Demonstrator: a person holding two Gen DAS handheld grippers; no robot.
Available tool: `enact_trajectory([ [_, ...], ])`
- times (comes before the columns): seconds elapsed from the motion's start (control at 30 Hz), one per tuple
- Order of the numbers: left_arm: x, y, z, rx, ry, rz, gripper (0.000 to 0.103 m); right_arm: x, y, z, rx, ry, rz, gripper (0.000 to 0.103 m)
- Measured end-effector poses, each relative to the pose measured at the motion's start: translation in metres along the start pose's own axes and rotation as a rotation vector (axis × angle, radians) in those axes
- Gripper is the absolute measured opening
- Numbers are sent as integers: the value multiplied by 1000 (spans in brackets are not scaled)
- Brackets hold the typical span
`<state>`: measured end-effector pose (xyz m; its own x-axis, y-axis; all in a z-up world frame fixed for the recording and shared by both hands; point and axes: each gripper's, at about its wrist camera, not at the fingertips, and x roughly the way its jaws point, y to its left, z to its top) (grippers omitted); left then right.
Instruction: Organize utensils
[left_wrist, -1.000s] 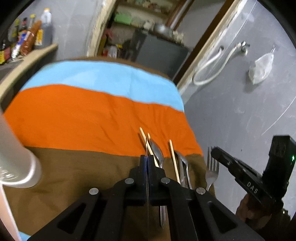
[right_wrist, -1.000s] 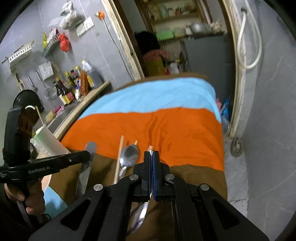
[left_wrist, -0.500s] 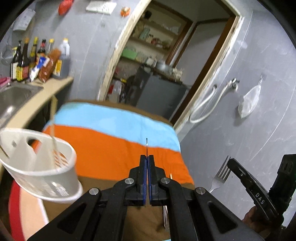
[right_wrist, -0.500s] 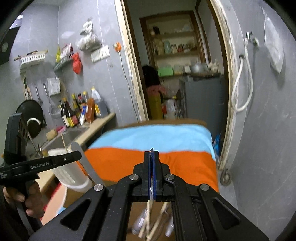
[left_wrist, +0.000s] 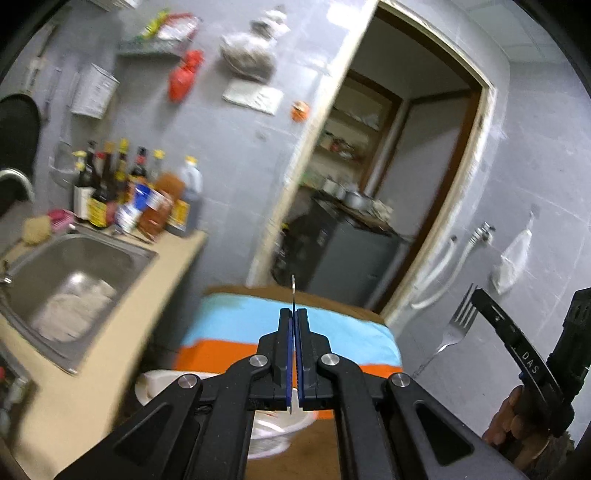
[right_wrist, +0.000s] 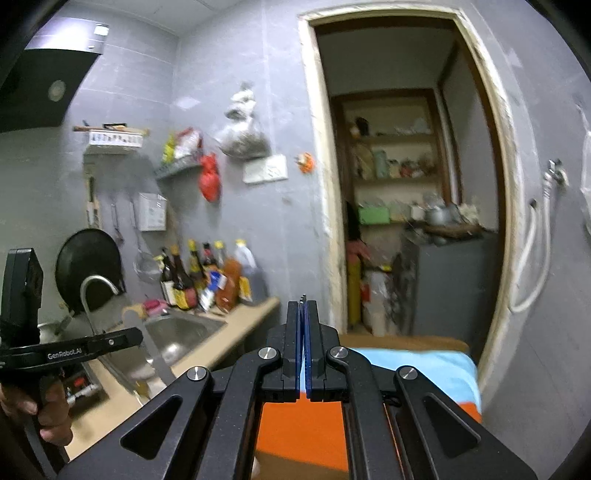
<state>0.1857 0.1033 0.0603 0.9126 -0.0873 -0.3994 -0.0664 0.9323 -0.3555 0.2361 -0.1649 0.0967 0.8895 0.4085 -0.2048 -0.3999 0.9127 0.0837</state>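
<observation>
My left gripper (left_wrist: 293, 321) is shut on a table knife (left_wrist: 293, 291), seen edge-on above the fingertips; in the right wrist view the left gripper (right_wrist: 136, 336) shows at the left with the knife's blade (right_wrist: 157, 360) pointing down. My right gripper (right_wrist: 303, 314) is shut on a fork (right_wrist: 303, 297), only the tine tips showing; in the left wrist view the right gripper (left_wrist: 480, 299) holds the fork (left_wrist: 456, 328) tines up. A white utensil caddy (left_wrist: 266, 428) sits below the left gripper, mostly hidden by it. Both grippers are raised above the striped cloth (left_wrist: 332, 332).
A steel sink (left_wrist: 70, 280) is set in the beige counter (left_wrist: 122, 354) at the left, with several sauce bottles (left_wrist: 140, 199) behind it. A doorway with shelves and a grey cabinet (left_wrist: 347, 254) lies ahead. Grey wall with a white hose (left_wrist: 443, 273) is at the right.
Both grippers have lifted and tilted up from the cloth, carrying the knife and the fork. The remaining utensils on the cloth have dropped out of view; the caddy now sits under the left gripper.
</observation>
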Motion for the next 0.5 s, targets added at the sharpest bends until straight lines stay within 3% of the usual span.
enact_trajectory([
  [0.17,-12,49,12,-3,-29,88,2,27,41,-1,-30,-2,14,2],
  [0.3,-4,78,10,-10,-5,120,2,53,59,-16,-54,50,6,2],
  [0.5,20,87,-3,24,50,126,2,69,72,-37,-124,82,-42,2],
])
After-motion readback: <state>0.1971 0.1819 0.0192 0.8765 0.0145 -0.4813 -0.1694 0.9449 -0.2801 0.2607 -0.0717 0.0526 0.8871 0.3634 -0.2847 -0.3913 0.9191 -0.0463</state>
